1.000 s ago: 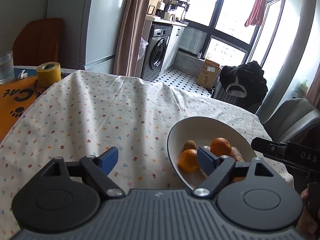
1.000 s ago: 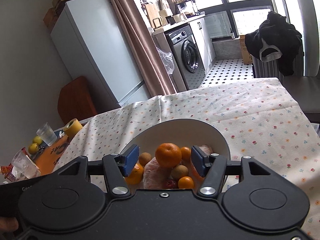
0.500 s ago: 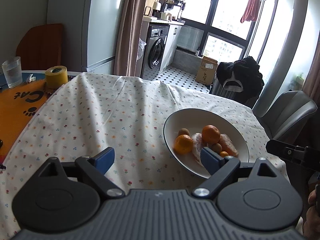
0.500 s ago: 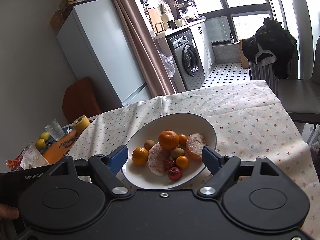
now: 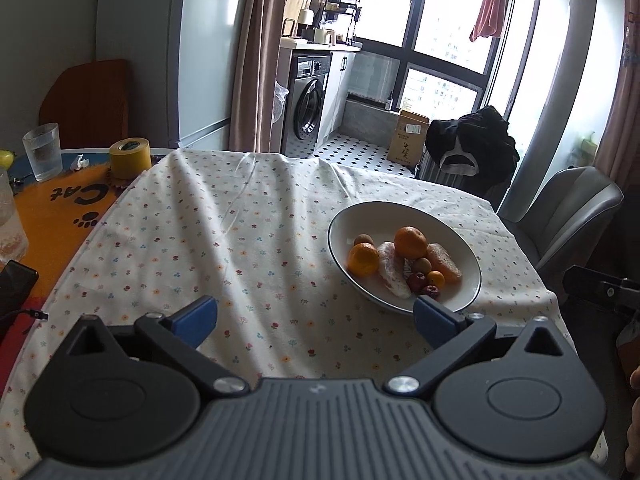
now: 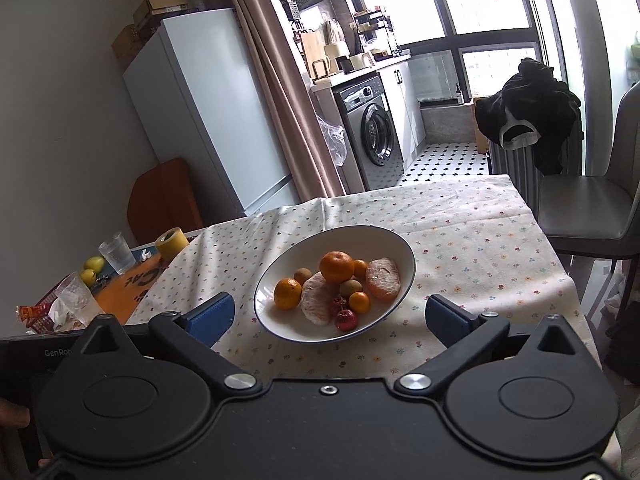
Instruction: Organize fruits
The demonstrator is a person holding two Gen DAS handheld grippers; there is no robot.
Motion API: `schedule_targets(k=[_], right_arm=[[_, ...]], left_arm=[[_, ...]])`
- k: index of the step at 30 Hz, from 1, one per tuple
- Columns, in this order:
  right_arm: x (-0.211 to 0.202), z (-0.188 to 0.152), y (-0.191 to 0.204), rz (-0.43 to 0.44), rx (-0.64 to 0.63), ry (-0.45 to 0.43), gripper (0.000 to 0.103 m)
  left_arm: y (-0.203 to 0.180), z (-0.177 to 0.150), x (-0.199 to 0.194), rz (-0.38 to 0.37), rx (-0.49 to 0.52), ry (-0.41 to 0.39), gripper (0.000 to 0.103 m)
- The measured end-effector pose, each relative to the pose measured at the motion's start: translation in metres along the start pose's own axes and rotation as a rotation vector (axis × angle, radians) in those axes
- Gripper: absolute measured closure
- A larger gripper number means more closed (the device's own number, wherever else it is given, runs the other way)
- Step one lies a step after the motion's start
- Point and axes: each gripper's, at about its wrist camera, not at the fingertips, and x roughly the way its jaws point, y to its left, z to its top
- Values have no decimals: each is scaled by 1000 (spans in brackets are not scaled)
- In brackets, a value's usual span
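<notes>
A white bowl [image 6: 394, 246] [image 5: 404, 210] stands on the flowered tablecloth, piled with fruit: a large orange [image 6: 337, 267] [image 5: 410, 242] on top, a smaller orange [image 6: 287, 293] [image 5: 363, 259], two peeled pomelo pieces [image 6: 383, 278], small brown fruits and red ones [image 6: 345, 319]. My right gripper [image 6: 327, 317] is open, held back from the bowl's near rim, nothing between its fingers. My left gripper [image 5: 316, 316] is open too, over bare cloth to the left of the bowl, its right fingertip close to the bowl's near edge.
At the table's left end lie an orange mat [image 5: 60, 216], a yellow tape roll [image 5: 130, 158], a glass [image 5: 42, 151], a second glass [image 6: 76, 300], yellow fruits [image 6: 91, 270] and a phone with a cable [image 5: 14, 286]. A grey chair [image 6: 588, 208] stands at the right.
Both grippers have drawn back and up from the bowl. The right gripper's jaws, which flanked the fruit pile, have widened and now hold nothing.
</notes>
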Motion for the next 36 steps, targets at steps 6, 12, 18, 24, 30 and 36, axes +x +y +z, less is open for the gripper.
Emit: schedule_targets(k=[6,12,18,24,30,36], right_arm=[[-21,-5,3,-13,-9,-11,0],[-40,-9,6,-19,-24,-23,0],[-61,-11,9,-21,-33,-41,0],[-79,-10,13,-10,-54,-59,0],[-89,-8,17,-2,-59,-68,0],[-92,-9,24,-8,-81,-37,0]], left_arm=[[4,-8,-24,14,9,-26,0],[6,-15,-43,23,20,-37,0],[5,-21,-65,38,28,-66,0],[6,-23,-84,45,45,-79,0],[6,-24,-96,54,70,-87,0],[6,-27,-105,55,86,-85,0]])
